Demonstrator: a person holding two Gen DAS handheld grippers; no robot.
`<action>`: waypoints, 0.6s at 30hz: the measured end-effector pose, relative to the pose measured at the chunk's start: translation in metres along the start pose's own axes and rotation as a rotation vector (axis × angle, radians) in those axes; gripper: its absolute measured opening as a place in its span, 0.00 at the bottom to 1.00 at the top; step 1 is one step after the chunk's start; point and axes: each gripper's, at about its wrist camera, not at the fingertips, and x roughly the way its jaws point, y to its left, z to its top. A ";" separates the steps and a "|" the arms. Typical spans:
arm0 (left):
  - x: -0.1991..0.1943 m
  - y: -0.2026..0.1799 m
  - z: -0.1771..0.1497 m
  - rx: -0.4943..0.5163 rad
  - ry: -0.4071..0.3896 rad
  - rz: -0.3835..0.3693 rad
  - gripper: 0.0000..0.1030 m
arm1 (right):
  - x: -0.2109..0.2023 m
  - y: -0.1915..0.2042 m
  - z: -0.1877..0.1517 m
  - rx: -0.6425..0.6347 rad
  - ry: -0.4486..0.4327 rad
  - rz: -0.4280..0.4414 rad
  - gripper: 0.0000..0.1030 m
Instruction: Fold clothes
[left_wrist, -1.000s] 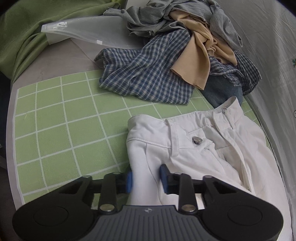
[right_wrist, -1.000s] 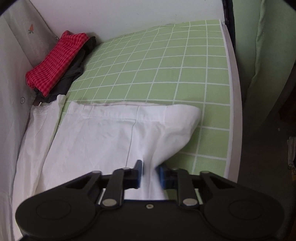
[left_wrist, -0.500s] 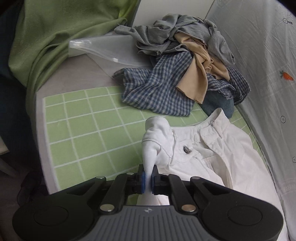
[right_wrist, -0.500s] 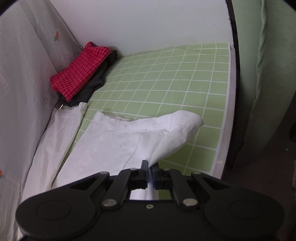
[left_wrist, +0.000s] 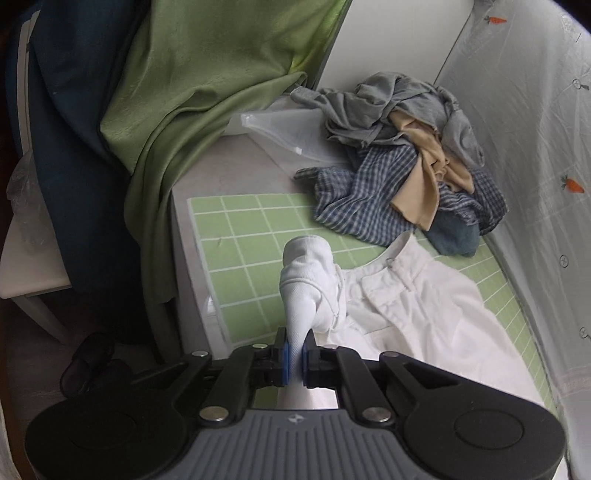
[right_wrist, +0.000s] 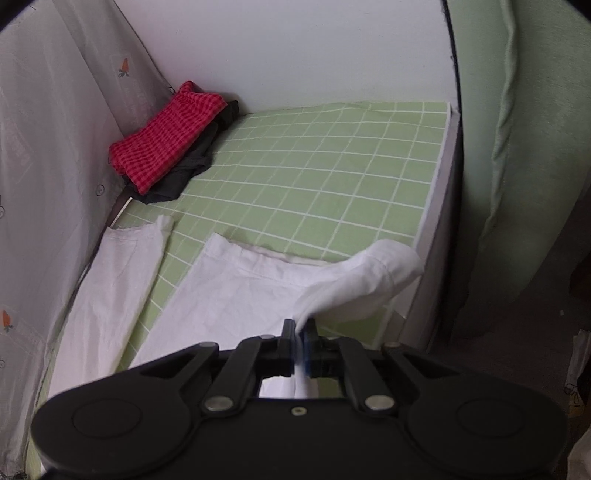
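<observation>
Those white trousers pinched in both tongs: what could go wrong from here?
The left tongs and right tongs each pinch only a thin fold of the white trousers, so the cloth could slip out. The lifted hem hangs near the table edge and might slide off.

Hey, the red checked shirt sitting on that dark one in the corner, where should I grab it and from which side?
Take the red checked shirt at its near, low end, coming in from the open green mat. It lies folded on the dark garment, and the curtain blocks its other side.
</observation>
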 end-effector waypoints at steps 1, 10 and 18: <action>-0.004 -0.007 0.003 -0.004 -0.016 -0.021 0.06 | -0.003 0.008 0.004 -0.004 -0.014 0.028 0.04; -0.035 -0.075 0.036 -0.037 -0.147 -0.214 0.04 | -0.039 0.081 0.055 -0.045 -0.204 0.267 0.04; -0.050 -0.125 0.054 -0.017 -0.212 -0.309 0.04 | -0.070 0.137 0.106 -0.030 -0.371 0.468 0.04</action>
